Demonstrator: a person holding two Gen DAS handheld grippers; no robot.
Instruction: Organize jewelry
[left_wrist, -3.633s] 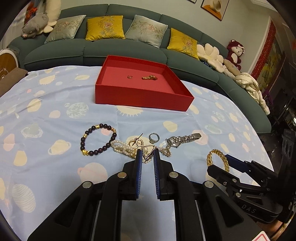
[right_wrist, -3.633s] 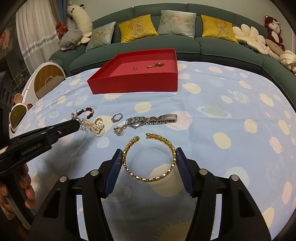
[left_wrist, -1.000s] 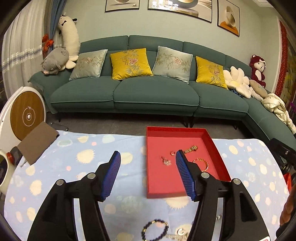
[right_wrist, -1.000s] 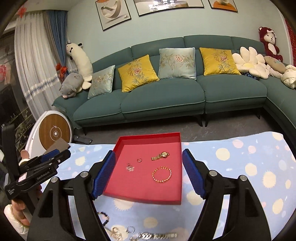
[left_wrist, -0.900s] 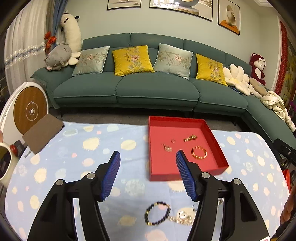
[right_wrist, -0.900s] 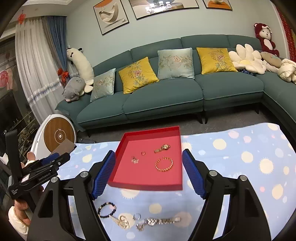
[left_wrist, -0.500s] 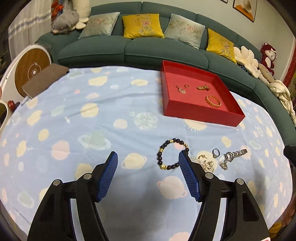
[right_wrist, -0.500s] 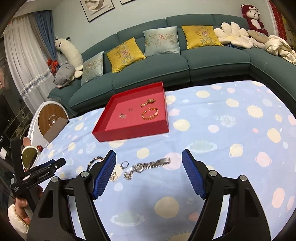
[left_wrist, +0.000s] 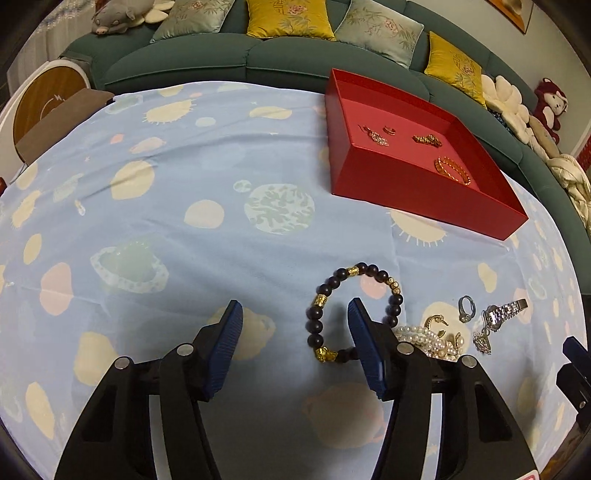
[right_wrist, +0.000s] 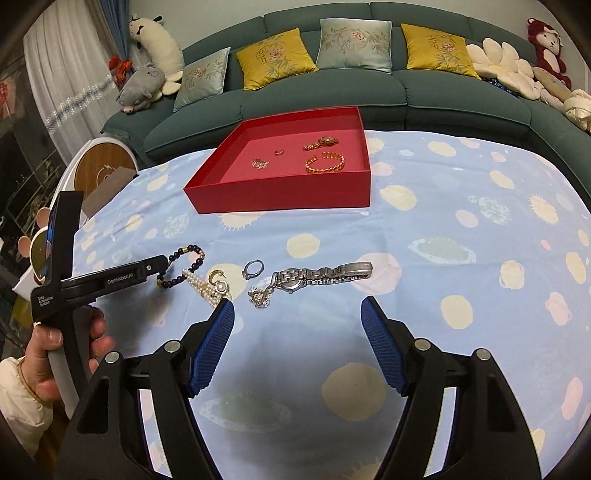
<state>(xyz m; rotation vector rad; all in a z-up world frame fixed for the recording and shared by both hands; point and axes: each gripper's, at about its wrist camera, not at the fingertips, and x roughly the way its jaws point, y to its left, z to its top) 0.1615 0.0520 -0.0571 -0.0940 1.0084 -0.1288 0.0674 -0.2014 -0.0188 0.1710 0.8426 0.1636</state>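
Observation:
A red tray (left_wrist: 424, 206) (right_wrist: 277, 201) at the far side holds a gold bangle (right_wrist: 325, 163), a gold watch (right_wrist: 320, 142), a small ring and an earring. On the blue cloth lie a dark bead bracelet (left_wrist: 351, 310) (right_wrist: 183, 266), a pearl strand (left_wrist: 424, 338) (right_wrist: 207, 288), a silver ring (right_wrist: 254, 267) and a silver watch (right_wrist: 321, 276) (left_wrist: 500, 314). My left gripper (left_wrist: 293, 332) is open, low over the cloth, its right finger inside the bead bracelet's loop. My right gripper (right_wrist: 297, 325) is open and empty, just short of the silver watch.
A green sofa (right_wrist: 369, 85) with cushions and plush toys runs behind the table. A round white and wood device (right_wrist: 101, 170) stands at the left. The cloth's front and right parts (right_wrist: 498, 295) bear nothing but print.
Both grippers have come down from high above to just over the cloth. The left one now reaches the bead bracelet, the right one nears the silver watch. The gold bangle now lies in the tray.

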